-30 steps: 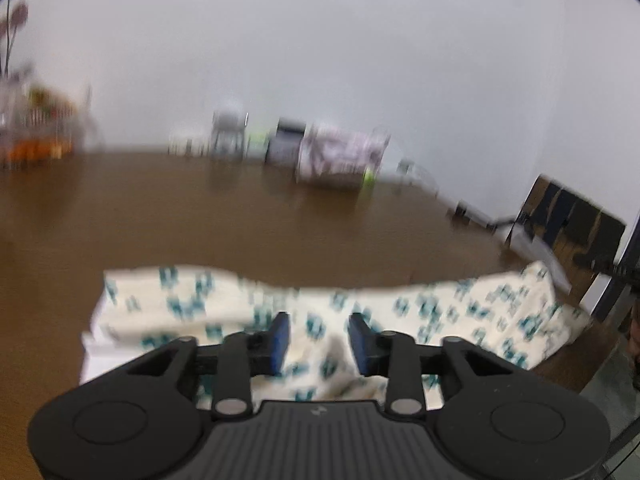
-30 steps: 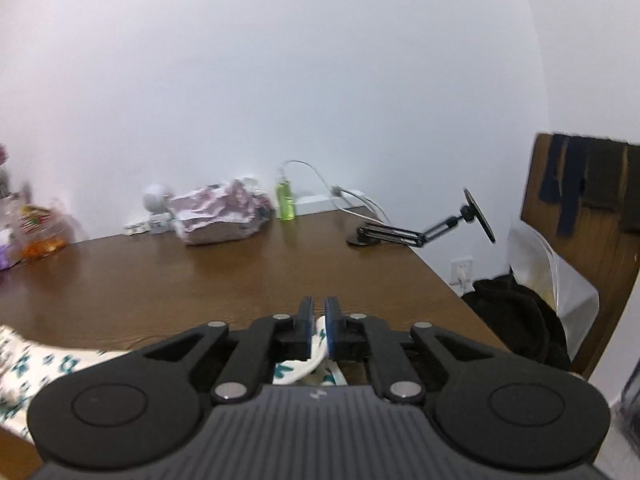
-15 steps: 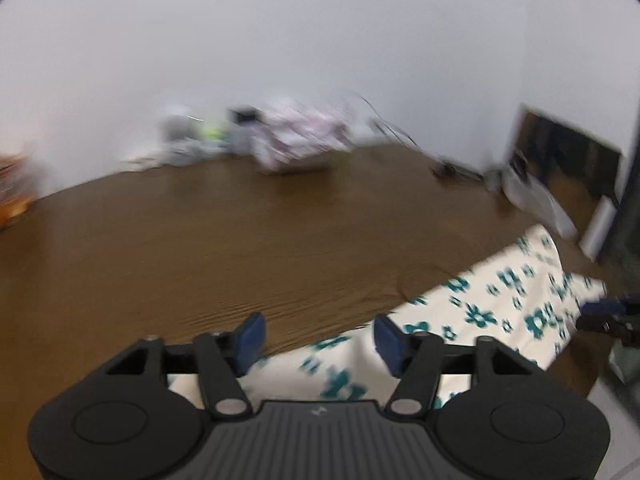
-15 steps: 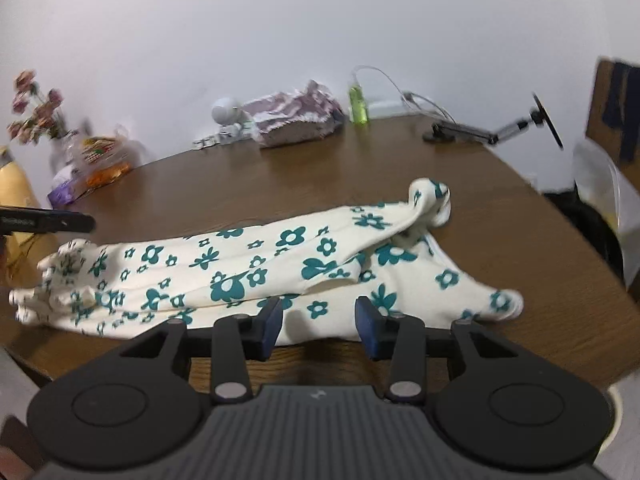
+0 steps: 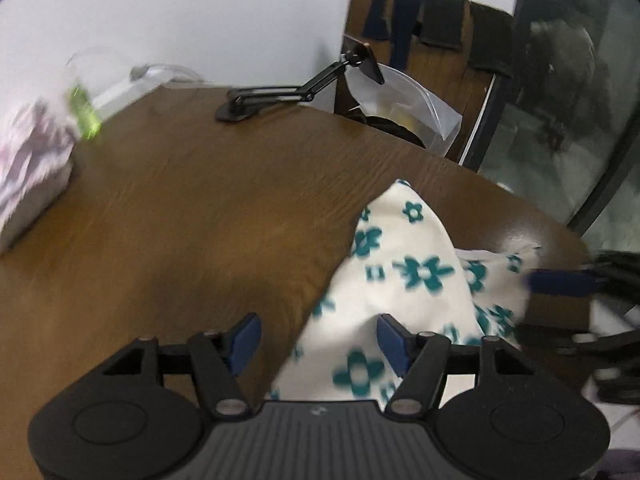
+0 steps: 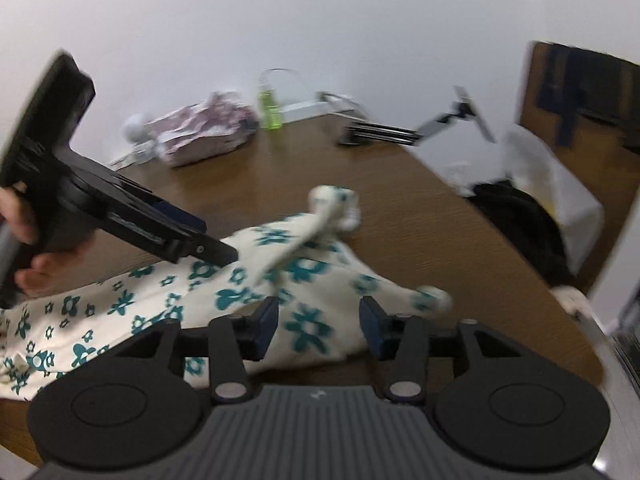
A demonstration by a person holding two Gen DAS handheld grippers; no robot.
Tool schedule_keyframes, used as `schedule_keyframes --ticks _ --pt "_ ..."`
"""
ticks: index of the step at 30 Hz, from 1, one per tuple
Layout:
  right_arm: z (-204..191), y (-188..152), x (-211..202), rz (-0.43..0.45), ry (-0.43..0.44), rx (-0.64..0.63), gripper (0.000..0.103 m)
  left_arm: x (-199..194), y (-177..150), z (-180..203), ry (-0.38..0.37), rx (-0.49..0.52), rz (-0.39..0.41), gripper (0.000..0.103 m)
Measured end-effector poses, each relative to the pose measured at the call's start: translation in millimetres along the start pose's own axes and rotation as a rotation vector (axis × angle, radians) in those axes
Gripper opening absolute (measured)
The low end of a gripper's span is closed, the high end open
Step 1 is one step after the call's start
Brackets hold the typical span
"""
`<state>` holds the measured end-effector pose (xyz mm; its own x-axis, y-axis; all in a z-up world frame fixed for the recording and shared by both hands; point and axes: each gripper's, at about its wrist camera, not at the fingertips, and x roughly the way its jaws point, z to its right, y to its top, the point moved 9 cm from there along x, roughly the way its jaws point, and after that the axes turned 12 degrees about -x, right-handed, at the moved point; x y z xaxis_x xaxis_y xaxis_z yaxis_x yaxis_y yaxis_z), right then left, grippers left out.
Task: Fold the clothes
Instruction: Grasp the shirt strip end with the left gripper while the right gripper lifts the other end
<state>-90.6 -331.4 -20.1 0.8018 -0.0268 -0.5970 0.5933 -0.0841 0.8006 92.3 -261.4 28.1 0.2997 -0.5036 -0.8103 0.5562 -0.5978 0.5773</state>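
Garment [image 6: 248, 296] on table [image 6: 420, 216], bottle [image 6: 270, 110] behind

Left hand-held gripper [image 5: 318, 338] gapes wide, low over the surface's right part; a hand [image 6: 24, 248] grips its handle. Right hand-held gripper [image 6: 319, 326] gapes wide near the front edge.

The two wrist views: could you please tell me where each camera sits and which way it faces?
Left wrist: on the left tool, its fingers open, facing across the wooden table toward the chair; the right tool's blue tip shows at right.
Right wrist: on the right tool, open, facing the wall; the left tool and a hand show at left.
Shared: the floral garment, the folding stand, the green bottle.
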Motion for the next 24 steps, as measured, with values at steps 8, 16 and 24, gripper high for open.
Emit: schedule_keyframes --ticks 8,16,24 --pt "-12 4 30 -0.037 0.020 0.020 0.043 20 10 0 -0.100 0.010 -0.007 0.027" --pt "-66 90 144 -0.170 0.235 -0.209 0.026 -3 -11 -80 0.201 -0.103 0.060 0.007" --pt "-258 163 253 -0.189 0.462 -0.531 0.024 -72 -76 -233 0.410 -0.441 0.082 0.008"
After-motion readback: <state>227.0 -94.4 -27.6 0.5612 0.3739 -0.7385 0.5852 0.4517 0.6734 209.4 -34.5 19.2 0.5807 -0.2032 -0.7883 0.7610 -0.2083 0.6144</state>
